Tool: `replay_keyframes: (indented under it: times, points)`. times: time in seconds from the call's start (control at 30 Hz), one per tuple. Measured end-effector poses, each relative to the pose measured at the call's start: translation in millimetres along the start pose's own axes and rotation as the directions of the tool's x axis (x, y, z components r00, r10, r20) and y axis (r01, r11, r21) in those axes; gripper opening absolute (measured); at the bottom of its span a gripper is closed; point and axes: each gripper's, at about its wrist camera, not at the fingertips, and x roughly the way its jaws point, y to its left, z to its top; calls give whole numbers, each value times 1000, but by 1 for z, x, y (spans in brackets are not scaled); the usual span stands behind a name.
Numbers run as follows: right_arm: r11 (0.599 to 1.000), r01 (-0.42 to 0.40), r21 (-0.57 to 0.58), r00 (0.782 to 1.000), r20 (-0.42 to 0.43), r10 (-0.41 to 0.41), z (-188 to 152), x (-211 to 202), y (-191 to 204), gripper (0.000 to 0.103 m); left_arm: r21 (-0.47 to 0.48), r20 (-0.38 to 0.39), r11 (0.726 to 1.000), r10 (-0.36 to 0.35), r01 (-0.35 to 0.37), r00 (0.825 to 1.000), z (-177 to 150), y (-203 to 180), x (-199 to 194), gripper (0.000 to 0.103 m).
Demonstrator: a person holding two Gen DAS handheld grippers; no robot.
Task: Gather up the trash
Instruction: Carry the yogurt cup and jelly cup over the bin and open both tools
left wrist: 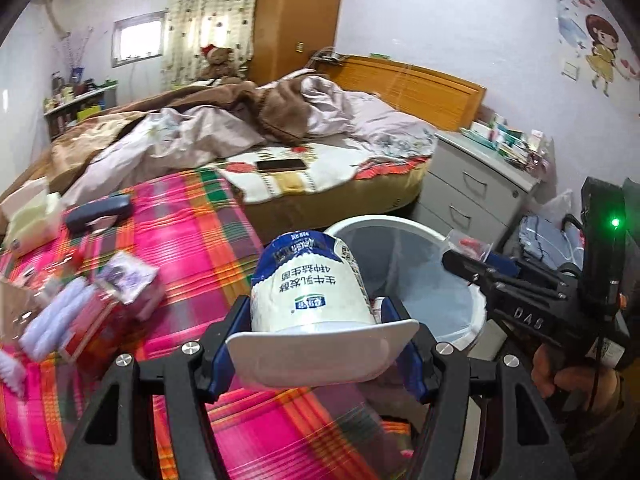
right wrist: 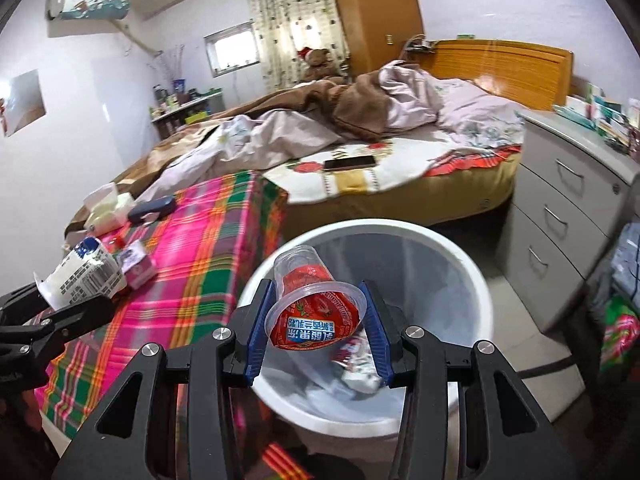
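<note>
Carrying two pieces of trash toward the bin at once, the person has each tool closed on a cup so that both can likely be dropped in one visit. Farthest left sits the table [left wrist: 208,232] under its pink, green and orange plaid cloth, where a tissue box [left wrist: 28,212], a dark case [left wrist: 100,210] and small purple-printed packets [left wrist: 128,280] remain; whether any of these count as trash I cannot tell. The left tool [left wrist: 316,320] grips the yogurt cup [left wrist: 312,284] across its body, blue pads pressing either side, with the cup tipped so its wide white rim faces the camera and its base points away. It hangs over the table's edge, just beside the bin and not yet above the opening. That cup is white paper with a blue band and printed text, its rim slightly bent. Next comes the white trash bin [right wrist: 472,276], lined with a pale bag and standing on the floor between table and bed, with some wrappers already at the bottom. The right tool [right wrist: 316,320] clamps the clear plastic cup [right wrist: 312,292], a see-through cup with a red printed lid, lying on its side directly over the bin's mouth, apparently ready to be let go. A grey drawer unit [right wrist: 568,216] stands at far right.
</note>
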Motion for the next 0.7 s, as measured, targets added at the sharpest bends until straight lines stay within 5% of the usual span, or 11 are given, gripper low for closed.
replay_keyframes:
  times: [0.3, 0.7]
  points:
    - [995, 100, 4, 994, -51, -99, -7, 12, -25, 45, 65, -63, 997, -30, 34, 998, 10, -34, 44, 68]
    - [990, 132, -38, 979, -149, -137, -15, 29, -38, 45, 71, -134, 995, -65, 75, 989, 8, -44, 83, 72]
